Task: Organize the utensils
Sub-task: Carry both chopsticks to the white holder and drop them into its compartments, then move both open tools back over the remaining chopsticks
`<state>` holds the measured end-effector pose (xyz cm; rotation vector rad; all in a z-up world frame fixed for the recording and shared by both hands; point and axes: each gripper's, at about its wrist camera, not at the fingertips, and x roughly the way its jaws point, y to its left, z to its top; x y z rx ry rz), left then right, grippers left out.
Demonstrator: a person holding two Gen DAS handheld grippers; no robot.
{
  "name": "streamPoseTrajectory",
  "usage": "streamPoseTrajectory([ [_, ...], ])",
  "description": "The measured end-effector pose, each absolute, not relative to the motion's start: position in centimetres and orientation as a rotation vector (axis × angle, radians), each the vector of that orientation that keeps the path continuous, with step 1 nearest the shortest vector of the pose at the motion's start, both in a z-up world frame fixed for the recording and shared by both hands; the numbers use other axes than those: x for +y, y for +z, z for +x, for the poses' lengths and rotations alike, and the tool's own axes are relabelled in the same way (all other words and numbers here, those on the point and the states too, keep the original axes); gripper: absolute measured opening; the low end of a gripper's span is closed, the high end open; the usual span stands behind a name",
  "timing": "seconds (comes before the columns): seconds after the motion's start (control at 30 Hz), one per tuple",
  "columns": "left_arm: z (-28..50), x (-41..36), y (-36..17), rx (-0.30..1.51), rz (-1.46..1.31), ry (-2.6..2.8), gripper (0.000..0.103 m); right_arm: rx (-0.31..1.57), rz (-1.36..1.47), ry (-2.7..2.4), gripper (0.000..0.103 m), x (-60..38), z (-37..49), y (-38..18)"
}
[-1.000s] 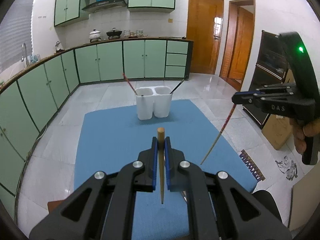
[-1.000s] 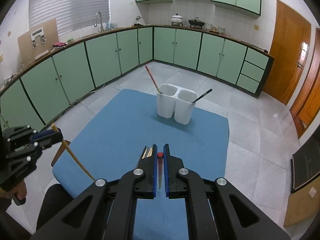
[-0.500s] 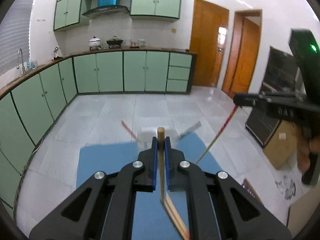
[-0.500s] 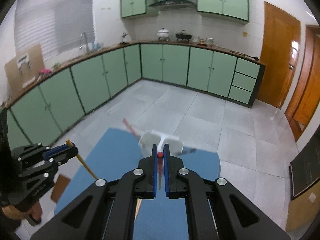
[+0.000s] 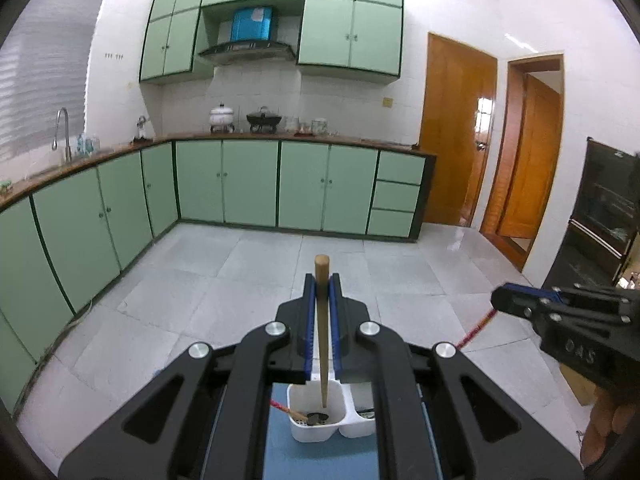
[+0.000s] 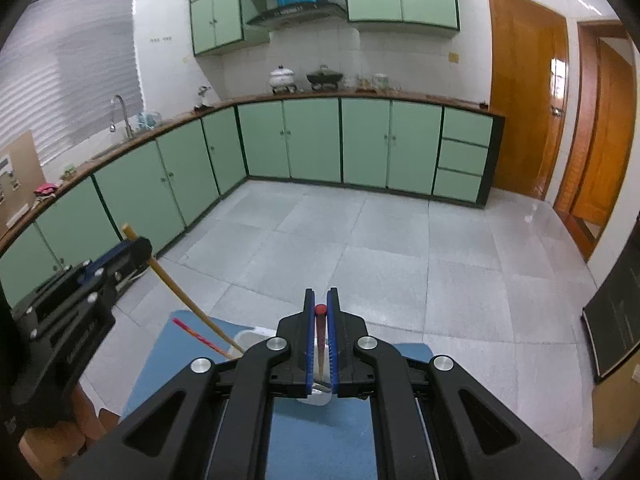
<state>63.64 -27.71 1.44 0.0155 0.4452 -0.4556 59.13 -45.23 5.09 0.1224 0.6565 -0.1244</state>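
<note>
Both hand-held grippers have risen above the white holder (image 5: 316, 416). Left hand-held gripper (image 5: 322, 280) pinches a wooden chopstick (image 5: 322, 332) upright, tip apparently over the left compartment; right hand-held gripper (image 6: 321, 300) pinches a red-tipped chopstick (image 6: 320, 332).

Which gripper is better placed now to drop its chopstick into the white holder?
Left. The wooden chopstick in the left gripper points down, tip over the left compartment of the white holder. The right gripper holds its red chopstick above the holder too, less clearly aligned.
</note>
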Motion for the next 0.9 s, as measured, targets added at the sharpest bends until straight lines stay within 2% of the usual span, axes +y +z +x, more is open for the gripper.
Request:
streamPoseTrajectory([
  [0.17, 65.2, -28.5, -1.8, 0.512, 0.022, -0.453, 0.006, 0.699, 0.130, -0.112, 0.006, -46.0, 60.4, 2.1],
  [0.23, 65.3, -28.2, -2.5, 0.528, 0.029, -0.447, 0.007, 0.702, 0.135, -0.103, 0.011, -46.0, 60.2, 1.5],
  [0.27, 65.1, -27.8, -2.7, 0.531, 0.029, -0.445, 0.011, 0.702, 0.138, -0.104, 0.018, -46.2, 60.2, 1.4],
  [0.3, 65.0, -27.5, -2.8, 0.533, 0.028, -0.447, 0.020, 0.693, 0.143, -0.109, 0.020, -46.4, 59.8, 1.4],
  [0.4, 64.1, -26.2, -2.3, 0.533, 0.033, -0.448, 0.036, 0.667, 0.132, -0.105, 0.021, -46.6, 58.3, 1.7],
  [0.47, 62.7, -24.9, -1.7, 0.524, 0.051, -0.451, 0.038, 0.643, 0.143, -0.091, 0.021, -46.7, 56.0, 1.9],
  [0.57, 59.8, -22.5, -1.3, 0.518, 0.074, -0.460, 0.054, 0.599, 0.141, -0.068, 0.027, -46.4, 51.5, 1.7],
  [0.7, 55.1, -18.8, -2.6, 0.517, 0.093, -0.469, 0.060, 0.570, 0.080, -0.044, 0.028, -44.6, 43.8, -1.3],
  [0.9, 47.4, -13.3, -8.7, 0.593, 0.043, -0.490, 0.066, 0.637, 0.008, -0.033, 0.029, -40.1, 33.9, -10.5],
])
